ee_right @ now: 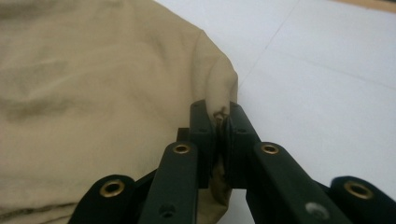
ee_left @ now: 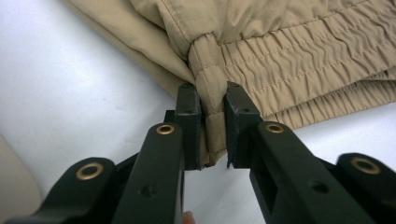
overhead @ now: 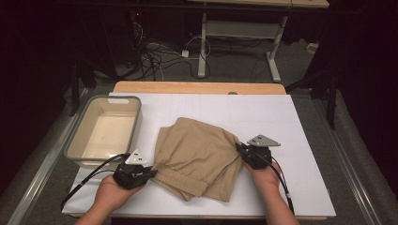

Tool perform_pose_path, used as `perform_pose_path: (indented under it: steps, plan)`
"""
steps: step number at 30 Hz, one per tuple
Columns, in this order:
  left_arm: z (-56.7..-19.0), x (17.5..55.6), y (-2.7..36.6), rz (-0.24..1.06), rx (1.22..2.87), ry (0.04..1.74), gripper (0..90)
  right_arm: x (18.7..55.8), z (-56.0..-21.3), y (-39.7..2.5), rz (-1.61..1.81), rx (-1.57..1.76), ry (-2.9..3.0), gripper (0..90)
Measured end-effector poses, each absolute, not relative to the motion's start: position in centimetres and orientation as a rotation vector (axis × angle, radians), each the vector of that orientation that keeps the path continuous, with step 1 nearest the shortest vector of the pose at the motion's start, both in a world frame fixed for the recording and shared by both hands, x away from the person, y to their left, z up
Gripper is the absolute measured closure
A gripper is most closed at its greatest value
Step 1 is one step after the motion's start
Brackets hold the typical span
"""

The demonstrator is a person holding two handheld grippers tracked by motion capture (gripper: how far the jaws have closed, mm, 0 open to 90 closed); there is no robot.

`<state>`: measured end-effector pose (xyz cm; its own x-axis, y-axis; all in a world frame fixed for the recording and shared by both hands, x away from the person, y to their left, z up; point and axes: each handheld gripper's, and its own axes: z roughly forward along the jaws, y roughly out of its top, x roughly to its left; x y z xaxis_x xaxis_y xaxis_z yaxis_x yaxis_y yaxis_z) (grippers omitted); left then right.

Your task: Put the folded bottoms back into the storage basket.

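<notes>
item: tan trousers (overhead: 197, 157), folded, lying mid-table on the white sheet (overhead: 263, 112), just right of the grey bin (overhead: 105, 129), which stands apart from the cloth. left gripper (overhead: 151, 172): jaws pinching the near-left corner of the elastic waistband (ee_left: 280, 60), a thick gathered fold caught between the pads (ee_left: 192, 126); the jaws stay a little apart because of the bulk between them. right gripper (overhead: 240, 149): jaws pressed almost together on a thin peak of fabric at the right edge of the trousers, seen in the right gripper view as a small tuck (ee_right: 219, 93) rising between the pads. risk, as a judgement: the right hold takes little cloth, so a lift or a pull sideways may slip it free and let that side drop; the left hold grips several layers at once, so the layers may shear and the fold open unevenly; if the two hands rise at different rates the stack could twist or drag along the sheet. pose: both forearms enter from the near edge; left hand (overhead: 110, 190) low, palm cupping the tool from beneath, pointing right toward the waistband; right hand (overhead: 265, 176) further forward, wrist turned inward, tool aimed left at the cloth; both tools sit close to the table surface.
</notes>
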<state>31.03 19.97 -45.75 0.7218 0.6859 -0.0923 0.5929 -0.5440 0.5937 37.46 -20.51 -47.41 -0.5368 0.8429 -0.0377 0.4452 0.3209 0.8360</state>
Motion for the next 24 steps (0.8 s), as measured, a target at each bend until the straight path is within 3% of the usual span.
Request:
perform_pose_path:
  steps: [24]
  plan:
    - [-41.1, 34.7, 18.9, 0.111, 2.613, 1.06, 76.5, 37.1, -46.4, -19.3, 1.225, 1.106, 2.106, 86.0]
